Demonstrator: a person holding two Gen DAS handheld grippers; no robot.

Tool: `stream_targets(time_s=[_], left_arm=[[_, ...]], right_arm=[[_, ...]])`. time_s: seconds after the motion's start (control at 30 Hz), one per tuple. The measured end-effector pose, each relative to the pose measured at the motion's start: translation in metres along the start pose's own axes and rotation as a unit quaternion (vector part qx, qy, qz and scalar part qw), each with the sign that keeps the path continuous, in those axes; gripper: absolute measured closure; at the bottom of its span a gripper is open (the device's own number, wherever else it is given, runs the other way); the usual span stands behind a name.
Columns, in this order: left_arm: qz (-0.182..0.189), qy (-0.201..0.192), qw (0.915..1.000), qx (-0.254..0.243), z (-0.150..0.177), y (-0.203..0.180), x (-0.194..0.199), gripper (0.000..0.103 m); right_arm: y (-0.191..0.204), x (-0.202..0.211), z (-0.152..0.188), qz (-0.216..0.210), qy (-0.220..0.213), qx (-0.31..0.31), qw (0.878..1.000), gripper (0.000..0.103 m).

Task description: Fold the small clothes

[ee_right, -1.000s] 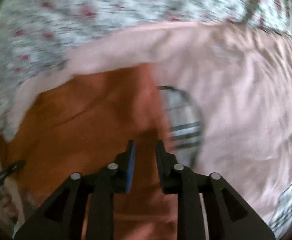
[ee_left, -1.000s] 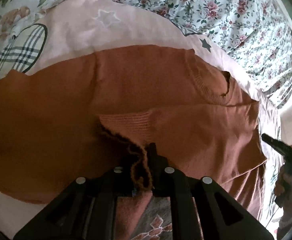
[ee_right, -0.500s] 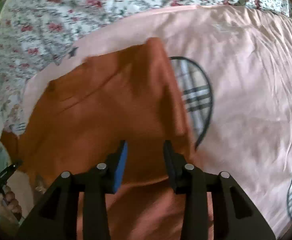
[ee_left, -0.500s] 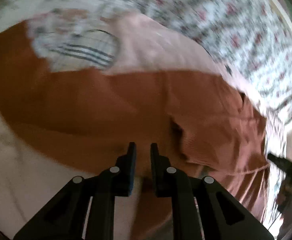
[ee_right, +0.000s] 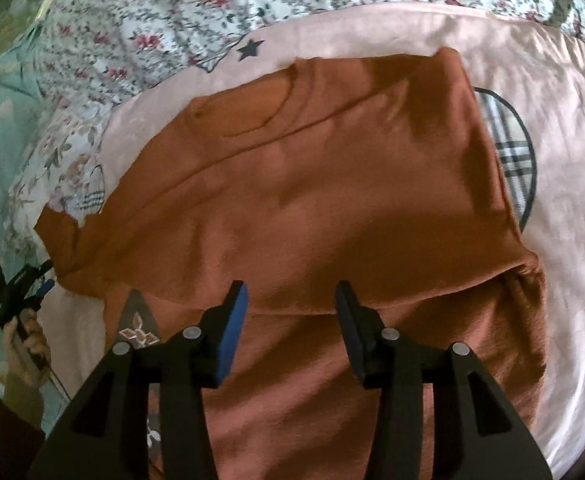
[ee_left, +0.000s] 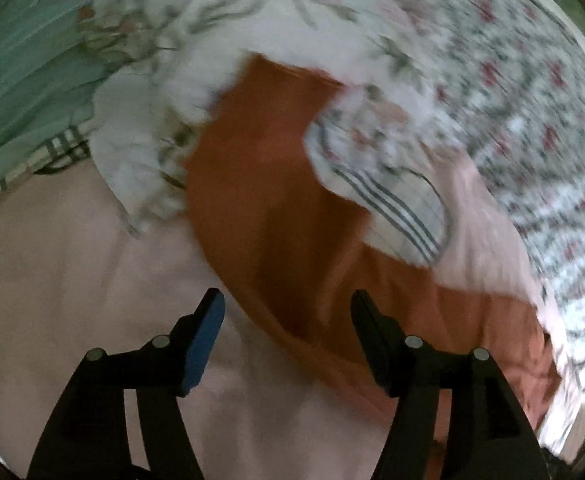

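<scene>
A rust-orange knit sweater [ee_right: 312,184] lies on a pink bedsheet [ee_right: 564,128], its sleeves folded over the body and its neckline at the far side. My right gripper [ee_right: 290,300] is open and empty, hovering over the sweater's near half. In the blurred left wrist view my left gripper [ee_left: 288,304] is open and empty, at the edge of the sweater [ee_left: 268,200], with pink sheet [ee_left: 72,280] under its left finger. In the right wrist view the left gripper [ee_right: 16,288] shows in a hand at the far left.
A floral quilt [ee_right: 196,4] lies beyond the pink sheet. A plaid heart print [ee_right: 508,152] shows right of the sweater. A teal cloth [ee_left: 24,68] and white patterned fabric [ee_left: 164,80] lie at the left in the left wrist view.
My left gripper let go of the sleeve cuff, opened wide and swung left off the sweater. My right gripper opened wider and drew back over the sweater.
</scene>
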State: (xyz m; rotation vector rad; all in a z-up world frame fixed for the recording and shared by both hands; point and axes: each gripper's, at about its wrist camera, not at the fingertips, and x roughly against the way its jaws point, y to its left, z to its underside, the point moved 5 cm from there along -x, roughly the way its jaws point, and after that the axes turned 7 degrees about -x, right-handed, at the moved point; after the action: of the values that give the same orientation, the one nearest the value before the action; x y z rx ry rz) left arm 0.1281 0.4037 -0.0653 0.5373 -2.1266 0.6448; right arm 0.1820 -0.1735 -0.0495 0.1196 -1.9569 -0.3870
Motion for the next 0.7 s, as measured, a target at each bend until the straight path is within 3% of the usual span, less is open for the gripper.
stream_targets(time_s=[0.33,0.4,0.47,0.7], left_arm=[[0.000,0.008,0.9985,0.054,-0.046,0.039,-0.056,0.038],[0.000,0.004,0.9989,0.047,-0.055,0.036,-0.061,0.051],[-0.001,0.008,0.9992,0.039,-0.060,0.031,-0.064,0.103],[0.033,-0.064,0.9970,-0.026,-0.059,-0.037,-0.004,0.101]], right_arm=[[0.007,0.003,0.008,0.016,0.009,-0.001,1.000,0.053],[0.006,0.003,0.009,0.017,0.010,-0.002,1.000,0.052],[0.007,0.003,0.010,0.017,0.010,-0.002,1.000,0.052],[0.006,0.003,0.010,0.012,0.004,-0.010,1.000,0.052]])
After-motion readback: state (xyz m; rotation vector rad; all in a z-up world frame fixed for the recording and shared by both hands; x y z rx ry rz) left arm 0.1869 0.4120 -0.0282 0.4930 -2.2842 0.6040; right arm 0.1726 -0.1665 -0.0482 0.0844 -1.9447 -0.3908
